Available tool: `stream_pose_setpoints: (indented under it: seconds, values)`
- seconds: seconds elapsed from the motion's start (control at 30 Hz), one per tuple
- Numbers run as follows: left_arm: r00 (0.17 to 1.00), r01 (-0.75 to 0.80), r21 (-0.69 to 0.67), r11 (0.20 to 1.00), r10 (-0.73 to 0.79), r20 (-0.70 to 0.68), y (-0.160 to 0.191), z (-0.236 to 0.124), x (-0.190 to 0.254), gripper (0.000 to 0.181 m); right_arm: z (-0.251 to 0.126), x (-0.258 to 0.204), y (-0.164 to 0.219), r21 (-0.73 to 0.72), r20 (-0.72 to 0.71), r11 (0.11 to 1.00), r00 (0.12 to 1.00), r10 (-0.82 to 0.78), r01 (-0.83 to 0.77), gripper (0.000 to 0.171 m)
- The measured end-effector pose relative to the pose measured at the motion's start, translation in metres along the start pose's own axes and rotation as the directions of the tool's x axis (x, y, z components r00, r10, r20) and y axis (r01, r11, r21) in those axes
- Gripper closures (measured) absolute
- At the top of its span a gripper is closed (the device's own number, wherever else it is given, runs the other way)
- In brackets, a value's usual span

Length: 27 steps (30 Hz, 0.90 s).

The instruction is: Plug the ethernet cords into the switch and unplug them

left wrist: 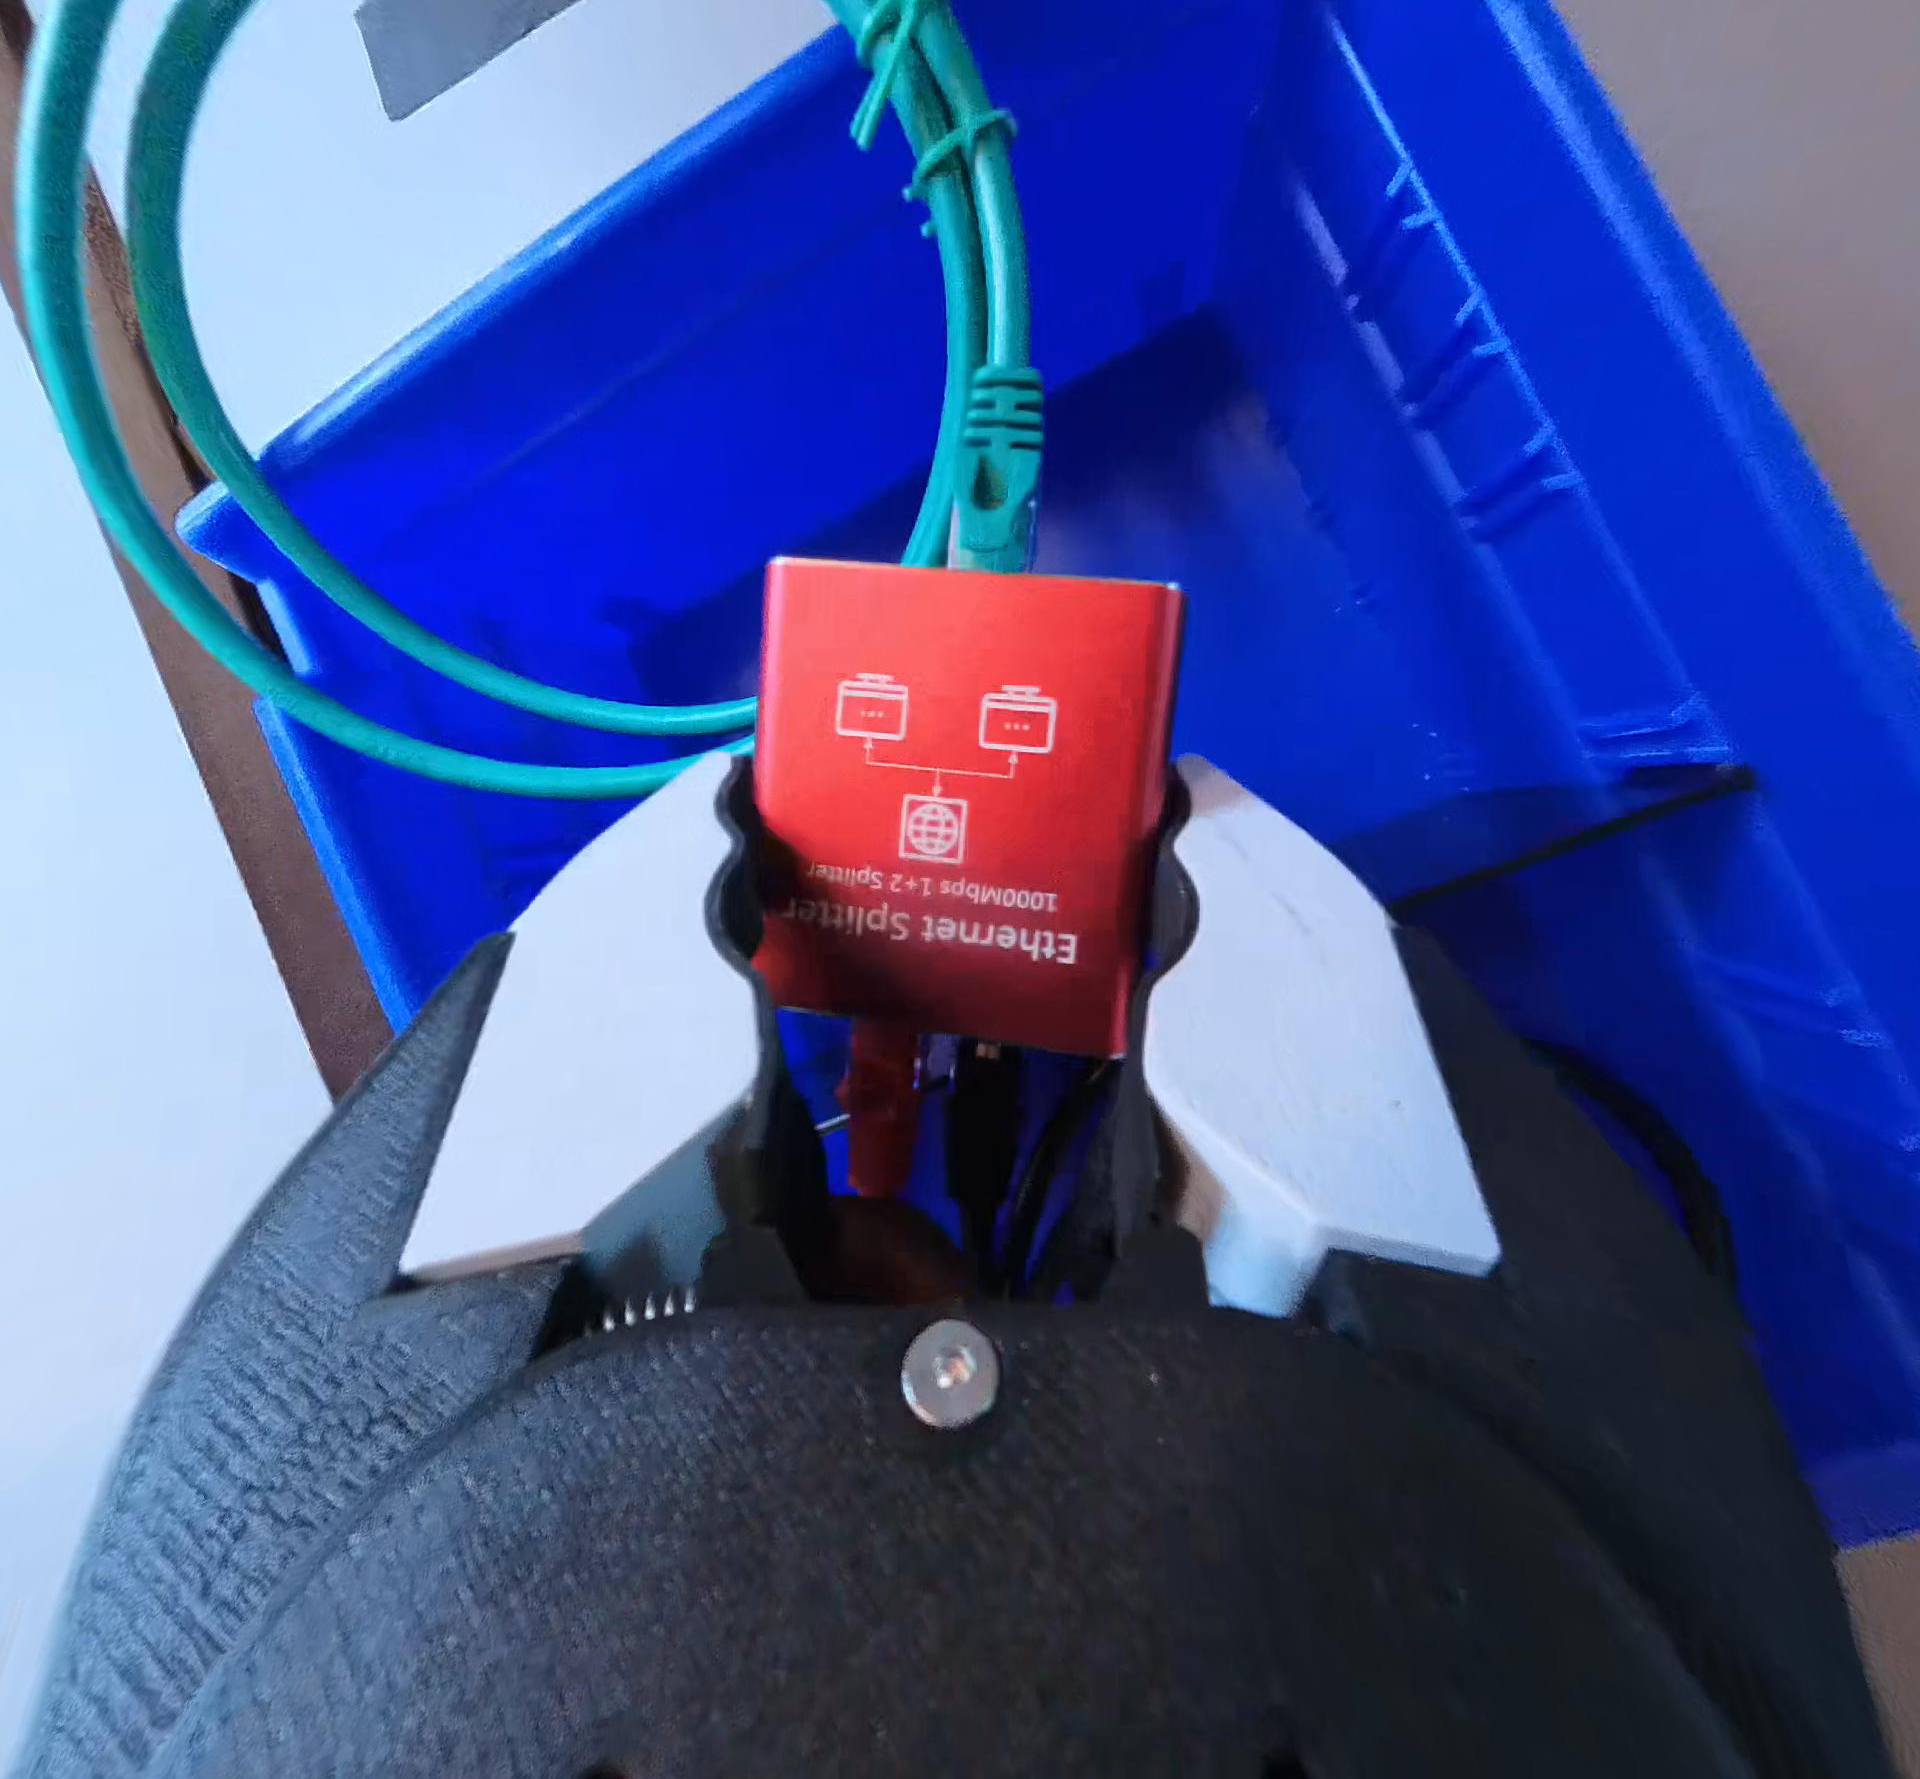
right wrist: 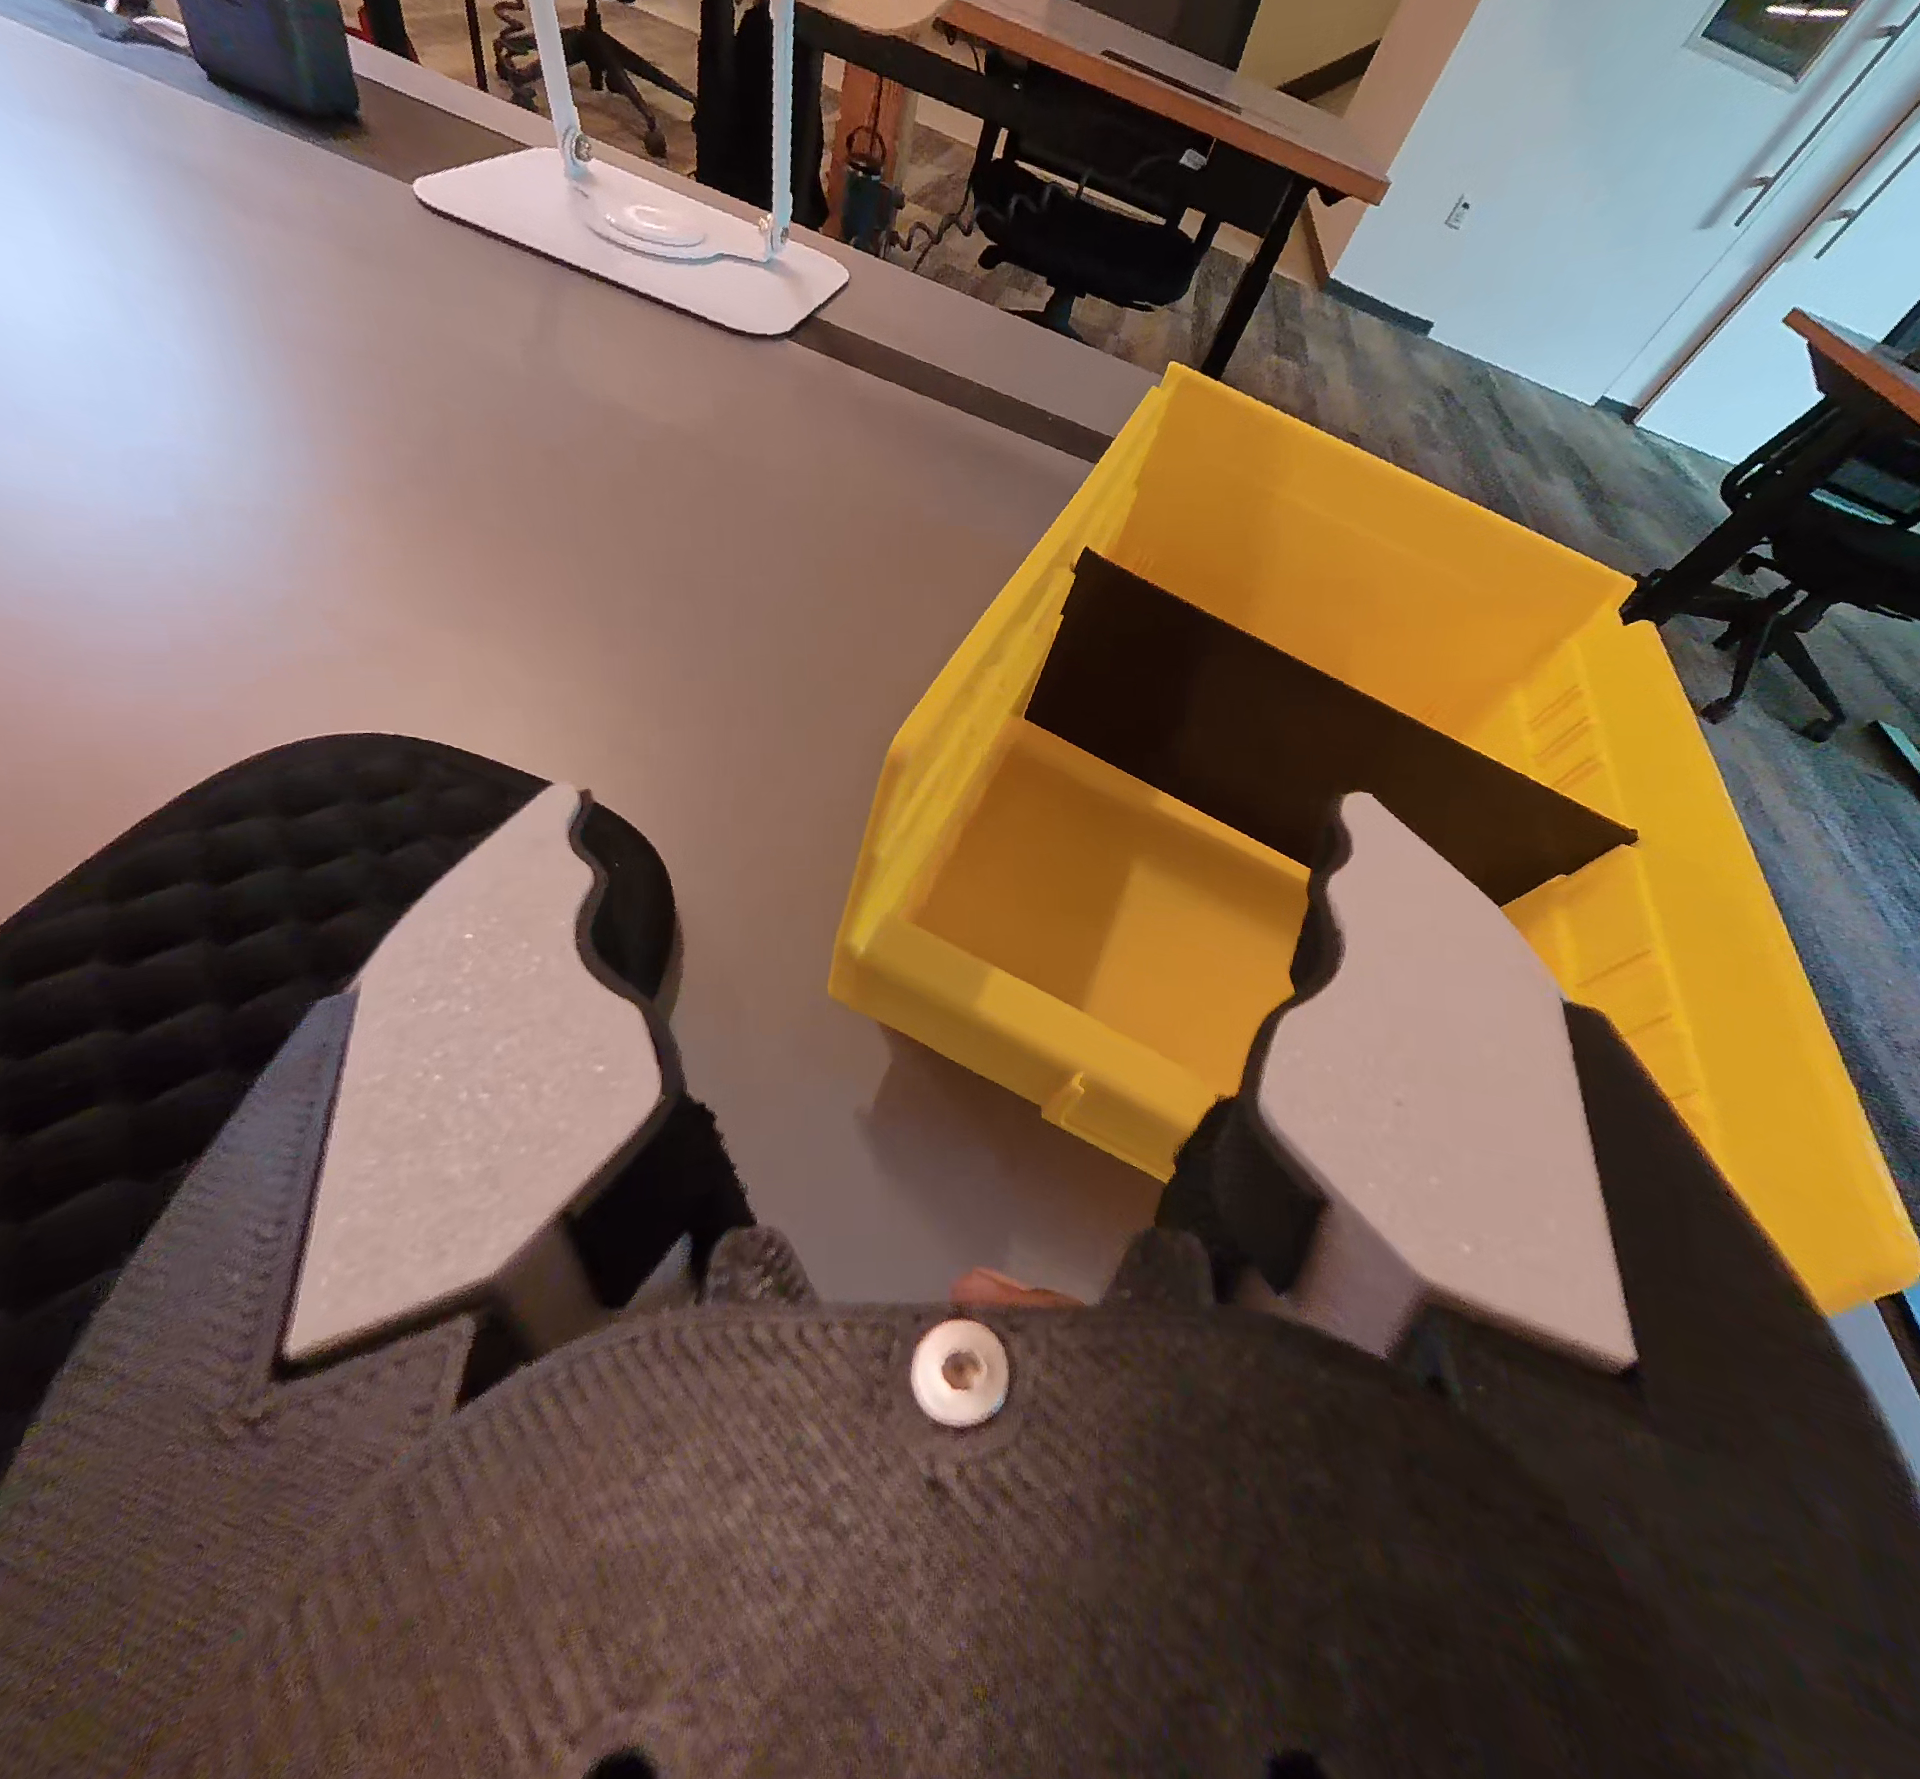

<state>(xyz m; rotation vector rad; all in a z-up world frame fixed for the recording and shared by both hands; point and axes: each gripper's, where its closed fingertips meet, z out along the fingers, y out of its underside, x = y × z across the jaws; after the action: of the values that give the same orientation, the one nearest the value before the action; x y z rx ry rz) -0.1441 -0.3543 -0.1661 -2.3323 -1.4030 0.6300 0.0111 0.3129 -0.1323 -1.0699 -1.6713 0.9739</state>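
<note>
The switch point(left wrist: 961, 794) is being clamped by the left hand-held gripper point(left wrist: 951, 794), steadying its green cord point(left wrist: 997, 462) for unplugging; the right hand-held gripper point(right wrist: 961, 908) is being held wide, empty.

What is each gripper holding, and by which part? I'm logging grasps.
The left gripper clamps the red switch by its two side edges, near its lower end. The right gripper is open, holding nothing.
</note>
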Motion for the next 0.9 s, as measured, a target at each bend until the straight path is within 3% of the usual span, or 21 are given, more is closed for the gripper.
stream_pose_setpoints:
  seconds: [0.03, 0.2, 0.4, 0.53, 0.7, 0.8, 0.9]
  values:
    - [1.000, -0.003, 0.002, 1.000, 0.003, 0.004, 0.000, 0.000, 0.000, 0.107, 0.000, 0.000, 0.000, -0.002, -0.002, 1.000, 1.000, -0.003, 0.003, 0.045]
    - [0.995, -0.035, 0.130, 0.991, 0.022, 0.095, -0.014, -0.022, -0.001, 0.108, 0.000, 0.001, 0.001, -0.004, -0.005, 1.000, 1.000, -0.006, 0.006, 0.047]
    - [0.934, -0.190, 0.390, 0.901, 0.043, 0.356, -0.051, -0.111, 0.001, 0.109, 0.002, -0.006, -0.006, 0.023, 0.017, 1.000, 1.000, -0.010, 0.009, 0.048]
    - [0.841, -0.348, 0.532, 0.772, 0.007, 0.541, -0.078, -0.193, 0.021, 0.109, 0.001, -0.013, -0.014, 0.043, 0.034, 0.999, 0.999, -0.017, 0.015, 0.049]
    - [0.805, -0.480, 0.680, 0.554, -0.030, 0.593, -0.103, -0.271, 0.087, 0.109, -0.003, -0.031, -0.034, 0.120, 0.110, 0.993, 0.994, 0.006, -0.019, 0.057]
    - [0.816, -0.526, 0.731, 0.435, 0.014, 0.578, -0.111, -0.287, 0.142, 0.109, -0.011, -0.062, -0.068, 0.258, 0.269, 0.958, 0.962, 0.053, -0.125, 0.062]
    - [0.830, -0.549, 0.764, 0.339, 0.114, 0.546, -0.117, -0.280, 0.203, 0.109, -0.030, -0.102, -0.113, 0.400, 0.487, 0.866, 0.870, 0.077, -0.300, 0.067]
